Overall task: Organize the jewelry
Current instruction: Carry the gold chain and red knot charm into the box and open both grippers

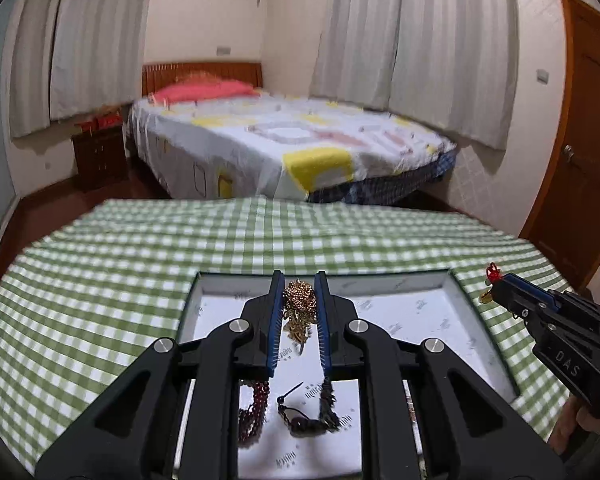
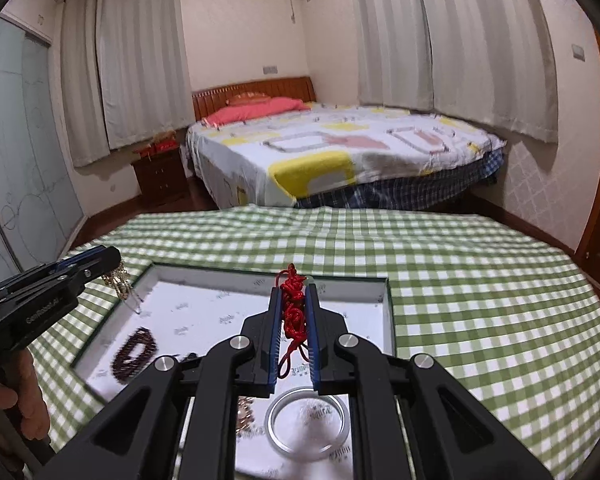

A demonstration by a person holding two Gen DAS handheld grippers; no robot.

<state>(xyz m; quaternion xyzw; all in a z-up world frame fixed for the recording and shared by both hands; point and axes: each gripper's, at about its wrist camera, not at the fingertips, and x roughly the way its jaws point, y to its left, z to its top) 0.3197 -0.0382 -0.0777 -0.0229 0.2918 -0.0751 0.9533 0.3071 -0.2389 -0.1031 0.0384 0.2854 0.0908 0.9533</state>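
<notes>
Two handheld grippers work over a shallow white-lined tray [image 2: 386, 304] set on a green checked tablecloth [image 2: 480, 300], with a bed [image 2: 340, 152] in the upper half of both views. The left gripper [image 1: 299, 300], at lower centre of its own view, has its jaws drawn narrow on a bunched gold chain [image 1: 299, 298], part of which dangles below the pads. The right gripper [image 2: 293, 312], at lower centre of its view, is likewise pinched tight on a knotted red cord [image 2: 293, 312]; from the left camera a small gold piece appears to hang from that cord at the right edge.

Both pieces are held clear above the tray, not yet set down. Still lying inside it: a dark red bead bracelet [image 2: 134, 350] at lower left of the right view, a dark beaded tasselled string [image 1: 312, 420] at bottom centre of the left view, a silver bangle [image 2: 308, 420] at bottom centre, and a rose-gold piece beside it, too hidden to identify. Where the items are bound cannot be seen, so the sorting looks to be in its early-to-middle stretch, with several pieces left.
</notes>
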